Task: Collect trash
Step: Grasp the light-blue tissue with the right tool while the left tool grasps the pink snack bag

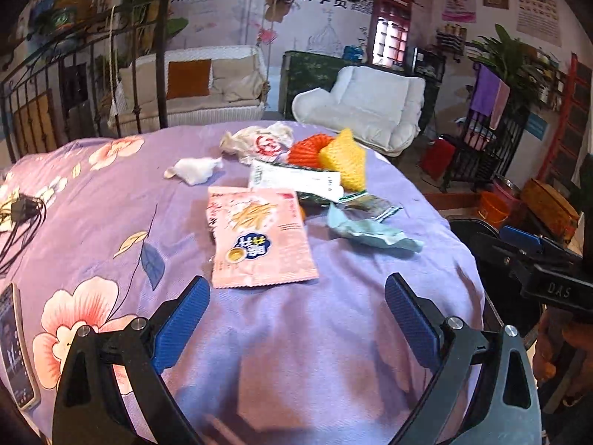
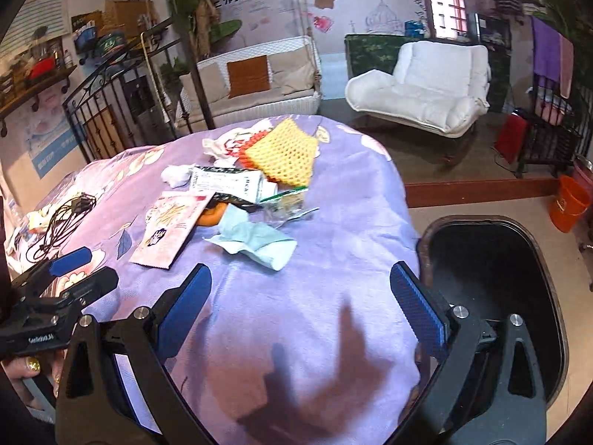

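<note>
While your left gripper (image 1: pixel 296 319) and right gripper (image 2: pixel 300 307) both hover with jaws spread wide and empty above the purple bedspread (image 1: pixel 111 193), the trash lies ahead: a pink snack packet (image 1: pixel 259 237), a pale blue tissue (image 2: pixel 255 241) and yellow foam netting (image 2: pixel 285 152). Beside the bed stands a black bin (image 2: pixel 496 270).

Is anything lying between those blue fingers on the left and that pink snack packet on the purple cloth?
Nothing visible. The left gripper is open, and only bare purple floral cloth lies between its fingers and the flat pink snack packet. The other litter sits beyond the packet.
</note>
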The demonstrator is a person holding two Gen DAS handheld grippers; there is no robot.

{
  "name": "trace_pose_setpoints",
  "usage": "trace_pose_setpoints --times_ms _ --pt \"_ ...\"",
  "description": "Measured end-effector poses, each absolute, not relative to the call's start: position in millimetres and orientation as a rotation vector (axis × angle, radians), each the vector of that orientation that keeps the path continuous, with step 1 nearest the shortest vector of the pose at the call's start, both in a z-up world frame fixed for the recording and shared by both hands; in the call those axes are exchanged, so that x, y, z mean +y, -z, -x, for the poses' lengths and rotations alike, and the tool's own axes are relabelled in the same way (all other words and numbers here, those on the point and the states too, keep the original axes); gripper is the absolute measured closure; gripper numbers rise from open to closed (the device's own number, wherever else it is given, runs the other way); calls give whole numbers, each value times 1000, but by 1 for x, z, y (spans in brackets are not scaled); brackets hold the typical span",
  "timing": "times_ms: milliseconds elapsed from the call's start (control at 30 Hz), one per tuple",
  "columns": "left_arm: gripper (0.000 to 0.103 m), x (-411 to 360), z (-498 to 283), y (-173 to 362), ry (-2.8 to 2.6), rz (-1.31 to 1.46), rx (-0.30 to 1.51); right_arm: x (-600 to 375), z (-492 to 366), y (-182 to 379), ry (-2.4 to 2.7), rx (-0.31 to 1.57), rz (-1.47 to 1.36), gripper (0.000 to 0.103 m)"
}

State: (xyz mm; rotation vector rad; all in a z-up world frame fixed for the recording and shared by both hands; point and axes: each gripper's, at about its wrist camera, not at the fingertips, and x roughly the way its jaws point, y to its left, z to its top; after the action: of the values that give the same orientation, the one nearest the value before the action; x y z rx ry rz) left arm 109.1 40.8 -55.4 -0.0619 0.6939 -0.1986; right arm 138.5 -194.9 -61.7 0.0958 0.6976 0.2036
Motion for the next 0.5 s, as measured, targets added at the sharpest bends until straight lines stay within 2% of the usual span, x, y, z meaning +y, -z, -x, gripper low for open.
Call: trace_pose_setpoints --times_ms 267,400,500 --pt "8 87 -142 74 187 185 800 -139 -167 77 -280 781 153 8" --pt "8 101 -163 79 219 215 838 -127 -182 86 -260 806 300 20" --pt "8 108 -183 83 261 235 872 -124 -190 89 -267 809 358 24"
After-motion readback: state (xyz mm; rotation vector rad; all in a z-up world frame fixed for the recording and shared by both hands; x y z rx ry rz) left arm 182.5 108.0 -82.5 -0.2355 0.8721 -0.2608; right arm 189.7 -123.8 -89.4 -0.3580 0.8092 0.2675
